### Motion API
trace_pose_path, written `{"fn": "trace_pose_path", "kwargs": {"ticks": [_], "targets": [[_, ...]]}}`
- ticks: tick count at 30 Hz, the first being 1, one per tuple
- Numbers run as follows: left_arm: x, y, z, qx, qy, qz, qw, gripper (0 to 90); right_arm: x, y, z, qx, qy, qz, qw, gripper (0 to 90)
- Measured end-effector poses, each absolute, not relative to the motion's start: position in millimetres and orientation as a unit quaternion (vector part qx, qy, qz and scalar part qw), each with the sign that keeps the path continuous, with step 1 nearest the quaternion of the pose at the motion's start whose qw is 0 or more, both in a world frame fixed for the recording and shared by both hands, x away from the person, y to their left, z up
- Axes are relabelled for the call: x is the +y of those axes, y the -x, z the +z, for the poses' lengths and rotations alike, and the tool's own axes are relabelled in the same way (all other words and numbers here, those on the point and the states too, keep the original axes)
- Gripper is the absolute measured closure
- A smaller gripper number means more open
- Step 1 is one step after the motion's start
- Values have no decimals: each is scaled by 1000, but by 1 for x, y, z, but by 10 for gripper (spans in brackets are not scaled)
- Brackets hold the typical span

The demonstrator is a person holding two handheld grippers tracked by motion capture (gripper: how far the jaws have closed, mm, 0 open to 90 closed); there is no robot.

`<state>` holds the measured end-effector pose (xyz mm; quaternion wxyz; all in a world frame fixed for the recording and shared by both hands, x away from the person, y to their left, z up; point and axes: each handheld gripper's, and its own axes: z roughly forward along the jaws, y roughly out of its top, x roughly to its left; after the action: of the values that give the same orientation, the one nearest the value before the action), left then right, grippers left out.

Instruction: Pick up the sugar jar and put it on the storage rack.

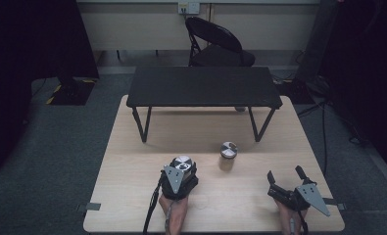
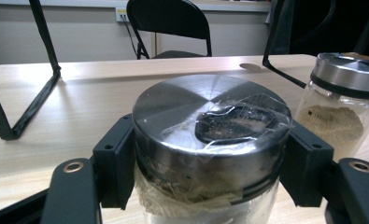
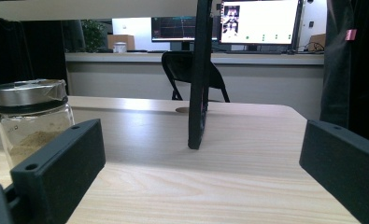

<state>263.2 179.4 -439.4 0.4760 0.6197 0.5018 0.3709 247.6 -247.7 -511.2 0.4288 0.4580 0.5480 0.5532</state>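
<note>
L hand-held gripper [image 2: 205, 186] clamped on spice jar [image 2: 210, 140], near desk [image 1: 132, 161] edge.
Pads pressed jar just under its steel lid. 2nd jar [image 1: 228, 151] stood nearby, to its right. R hand-held gripper [image 1: 285, 179] jaws wide apart, empty, low over desk.

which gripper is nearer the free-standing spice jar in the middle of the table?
Left. The left gripper, shut on another jar, sits just beside and in front of the free jar. The right gripper, open, is farther off toward the table's near right corner.
</note>
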Motion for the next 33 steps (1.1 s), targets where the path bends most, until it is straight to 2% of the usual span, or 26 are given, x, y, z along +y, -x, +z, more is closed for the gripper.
{"fn": "trace_pose_path", "kwargs": {"ticks": [33], "targets": [[185, -256, -390, 480, -626, 371, 491, 317, -246, -248, -511, 547, -461, 551, 430, 0]]}}
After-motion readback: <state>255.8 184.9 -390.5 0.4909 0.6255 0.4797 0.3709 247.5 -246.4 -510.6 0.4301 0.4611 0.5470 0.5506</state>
